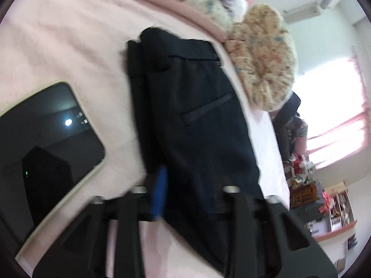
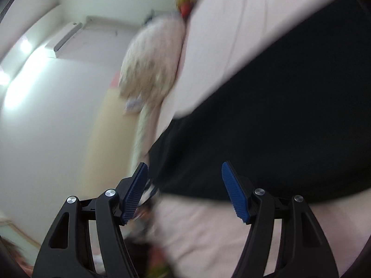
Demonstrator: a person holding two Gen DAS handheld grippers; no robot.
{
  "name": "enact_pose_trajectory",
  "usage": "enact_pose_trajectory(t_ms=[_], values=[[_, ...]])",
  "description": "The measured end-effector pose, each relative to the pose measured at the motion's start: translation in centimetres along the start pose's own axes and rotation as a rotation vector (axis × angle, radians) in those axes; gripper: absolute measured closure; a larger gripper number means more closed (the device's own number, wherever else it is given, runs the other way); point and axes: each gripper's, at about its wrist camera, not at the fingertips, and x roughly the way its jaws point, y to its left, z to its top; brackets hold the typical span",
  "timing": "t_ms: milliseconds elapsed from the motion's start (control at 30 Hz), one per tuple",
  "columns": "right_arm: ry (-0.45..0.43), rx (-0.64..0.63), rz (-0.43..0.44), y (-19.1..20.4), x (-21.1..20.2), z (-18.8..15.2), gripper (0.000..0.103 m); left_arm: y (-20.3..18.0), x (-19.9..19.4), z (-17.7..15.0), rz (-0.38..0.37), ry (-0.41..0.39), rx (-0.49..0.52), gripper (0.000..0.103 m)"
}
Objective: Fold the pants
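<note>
Dark navy pants lie folded on a pink bed sheet, waistband at the far end, a welt pocket showing. My left gripper is open and low over the near end of the pants; the cloth lies between its fingers, and one blue pad shows at the left edge of the fabric. In the blurred right wrist view the pants fill the right side. My right gripper is open, its blue pads wide apart at the pants' near edge, holding nothing.
A black phone in a pale case lies on the sheet left of the pants. Floral pillows sit beyond the waistband at the bed's edge. A cluttered shelf and a bright window lie to the right.
</note>
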Motion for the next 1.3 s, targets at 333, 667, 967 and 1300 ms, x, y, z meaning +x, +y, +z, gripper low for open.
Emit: enact_pose_trajectory(t_ms=[333,667,967,1300], values=[[0.117,0.053,-0.151,-1.3,5.5,-1.7,0.058,-4.4,-6.8,-3.9,-0.036,-0.257,0.273,0.010],[-0.034,0.147,-0.273,-2.1,2.9,-2.7,0.061,-9.5,-2.2,-8.8,-0.142,-0.066,0.459,0.008],[-0.138,0.076,-0.273,-2.4,1.8,-2.2,0.099,-10.0,1.2,-11.7,-0.166,-0.003,0.481,0.007],[-0.024,-0.015,-0.435,-1.6,1.7,-4.5,0.075,-8.1,2.8,-12.7,-0.247,0.026,0.518,0.002]])
